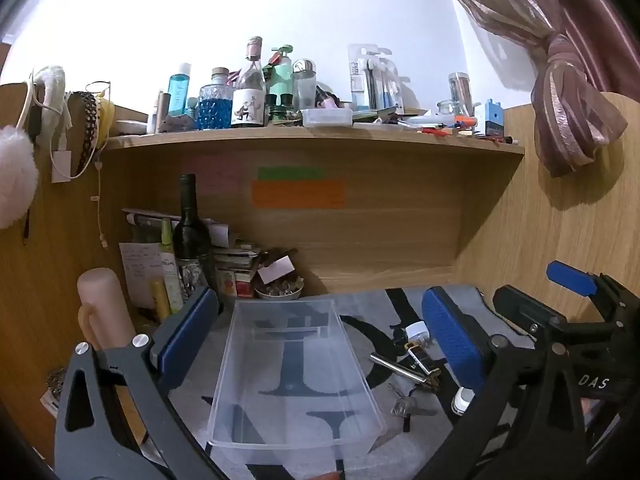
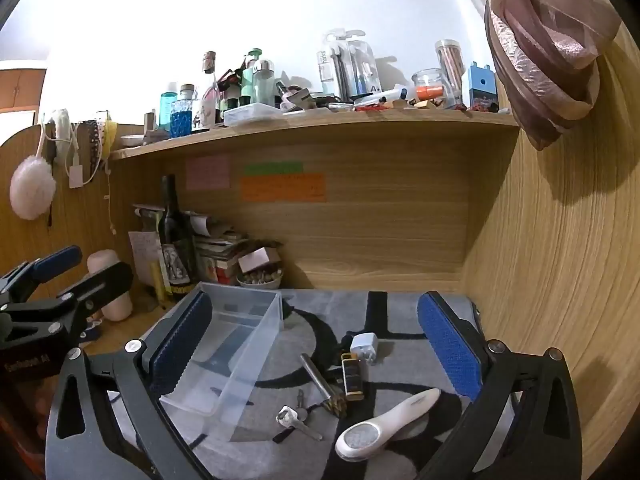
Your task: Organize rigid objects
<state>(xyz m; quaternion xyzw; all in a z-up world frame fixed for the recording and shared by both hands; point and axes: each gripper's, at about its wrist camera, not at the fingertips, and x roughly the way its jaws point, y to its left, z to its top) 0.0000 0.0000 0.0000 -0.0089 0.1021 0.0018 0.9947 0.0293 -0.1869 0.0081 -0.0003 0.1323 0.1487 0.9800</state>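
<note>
An empty clear plastic bin (image 1: 292,372) stands on the grey patterned mat (image 1: 360,460); it also shows in the right wrist view (image 2: 236,344). My left gripper (image 1: 320,340) is open and empty, its fingers straddling the bin from above. Right of the bin lie a white plug adapter (image 2: 364,346), a black and gold lighter (image 2: 352,376), a metal rod (image 2: 320,380), keys (image 2: 294,418) and a white foot file (image 2: 384,424). My right gripper (image 2: 320,344) is open and empty above these items.
A dark wine bottle (image 1: 190,224), stacked books (image 1: 236,264), a small bowl (image 1: 280,290) and a pink cylinder (image 1: 104,304) crowd the back left corner. A cluttered shelf (image 1: 312,138) runs overhead. A wooden wall (image 2: 560,280) closes the right side.
</note>
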